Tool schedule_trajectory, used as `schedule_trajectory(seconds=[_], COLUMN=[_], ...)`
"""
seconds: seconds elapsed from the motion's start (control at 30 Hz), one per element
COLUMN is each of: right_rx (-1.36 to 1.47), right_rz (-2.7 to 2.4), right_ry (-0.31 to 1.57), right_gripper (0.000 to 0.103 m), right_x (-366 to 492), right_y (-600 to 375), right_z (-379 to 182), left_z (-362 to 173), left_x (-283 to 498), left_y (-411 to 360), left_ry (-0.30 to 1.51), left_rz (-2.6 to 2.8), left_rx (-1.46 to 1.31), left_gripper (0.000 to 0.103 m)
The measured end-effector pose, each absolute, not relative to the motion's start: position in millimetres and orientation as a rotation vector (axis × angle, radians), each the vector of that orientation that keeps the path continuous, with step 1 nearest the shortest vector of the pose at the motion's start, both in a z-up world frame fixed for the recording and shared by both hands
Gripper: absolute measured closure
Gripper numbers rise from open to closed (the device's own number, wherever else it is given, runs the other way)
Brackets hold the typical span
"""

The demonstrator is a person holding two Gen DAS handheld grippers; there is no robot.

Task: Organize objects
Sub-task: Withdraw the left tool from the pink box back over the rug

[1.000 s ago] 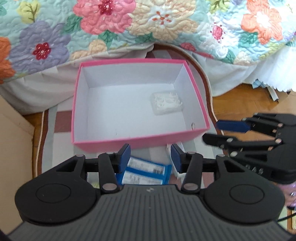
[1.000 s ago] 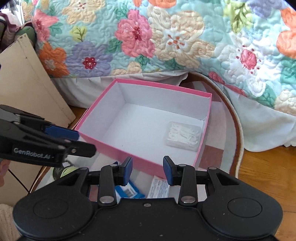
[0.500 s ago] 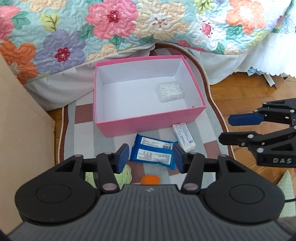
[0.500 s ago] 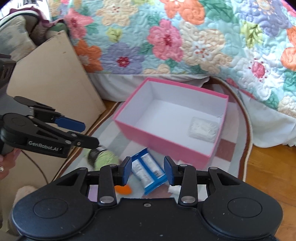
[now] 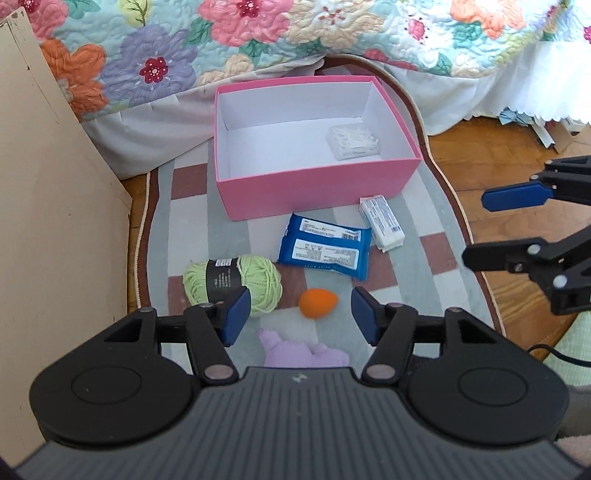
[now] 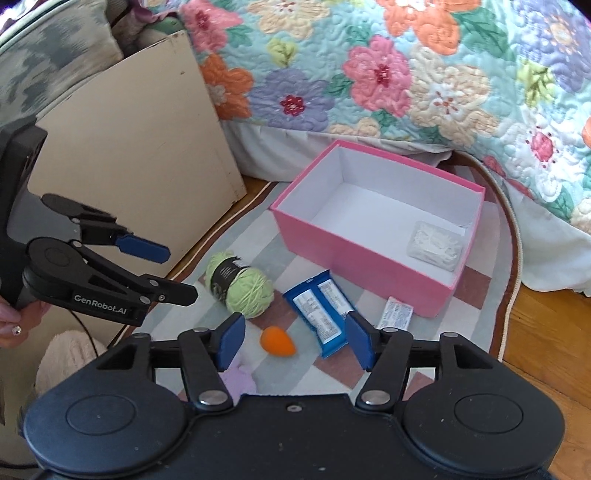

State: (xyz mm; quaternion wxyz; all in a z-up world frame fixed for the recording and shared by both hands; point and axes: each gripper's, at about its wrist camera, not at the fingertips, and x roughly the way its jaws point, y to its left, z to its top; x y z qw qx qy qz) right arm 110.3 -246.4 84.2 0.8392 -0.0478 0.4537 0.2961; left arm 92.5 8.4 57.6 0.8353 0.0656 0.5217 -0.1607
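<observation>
A pink box (image 5: 314, 188) (image 6: 351, 254) stands open on the rug, a clear packet of white picks (image 5: 354, 141) (image 6: 436, 245) inside it. In front lie a blue packet (image 5: 325, 249) (image 6: 321, 306), a small white packet (image 5: 382, 223) (image 6: 397, 314), a green yarn ball (image 5: 258, 284) (image 6: 247, 291), an orange egg-shaped sponge (image 5: 317, 302) (image 6: 277, 341) and a purple soft thing (image 5: 303, 352). My left gripper (image 5: 300, 314) (image 6: 175, 273) hovers above the sponge, jaws opening, empty. My right gripper (image 6: 294, 338) (image 5: 480, 229) hovers to its right, jaws opening, empty.
The striped rug (image 5: 424, 291) lies on a wooden floor (image 5: 491, 147). A beige board (image 5: 55, 221) stands at the left. A bed with a floral quilt (image 5: 258, 29) rises behind the box. A person's hand (image 6: 11, 325) shows at the left edge.
Both grippers have drawn back and up from the box, so the yarn, sponge and purple thing came into view. Both pairs of jaws have spread wider.
</observation>
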Motion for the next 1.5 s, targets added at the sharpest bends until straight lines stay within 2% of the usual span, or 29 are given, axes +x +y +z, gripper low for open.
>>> schedule_trajectory(seconds=[0.1, 0.33, 0.4, 0.67, 0.73, 0.77, 0.8, 1.17, 1.37, 1.5], right_rx=[-0.107, -0.093, -0.072, -0.04, -0.02, -0.013, -0.014, -0.258, -0.32, -0.34], right_rz=[0.634, 0.648, 0.624, 0.642, 0.665, 0.679, 0.695, 0.675, 0.646, 0.652], right_ry=[0.972, 0.994, 0.988, 0.966, 0.887, 0.856, 0.828, 0.712, 0.833, 0.826], right_gripper=[0.029, 0.024, 0.015, 0.015, 0.015, 0.015, 0.015, 0.015, 0.015, 0.015], right_x=[102.6, 94.3, 95.6, 93.2, 86.7, 84.0, 81.9, 70.1, 74.9, 71.2], right_y=[-241.0, -234.9, -237.1, -238.5, -239.4, -240.2, -239.8, -217.0, -198.8, -191.8], right_z=[80.0, 71.5, 69.2, 63.0, 67.0, 68.6, 70.2, 46.7, 20.6, 15.4], left_z=[58.0, 50.2, 46.4, 33.8, 34.1, 33.9, 33.9, 22.3, 20.3, 18.4], left_x=[86.1, 75.8, 72.9, 62.7, 58.5, 56.4, 55.3, 70.4, 70.0, 66.9], left_y=[11.4, 19.0, 20.6, 31.0, 28.6, 26.8, 25.7, 42.2, 42.9, 39.0], left_ry=[1.117, 1.152, 1.162, 1.148, 1.098, 1.084, 1.077, 1.107, 1.087, 1.082], left_rz=[-0.352, -0.346, -0.362, -0.339, -0.323, -0.318, -0.313, -0.254, -0.265, -0.286], left_rx=[0.123, 0.114, 0.109, 0.116, 0.178, 0.218, 0.241, 0.177, 0.2, 0.206], left_gripper=[0.042, 0.033, 0.028, 0.025, 0.018, 0.012, 0.011, 0.007, 0.007, 0.007])
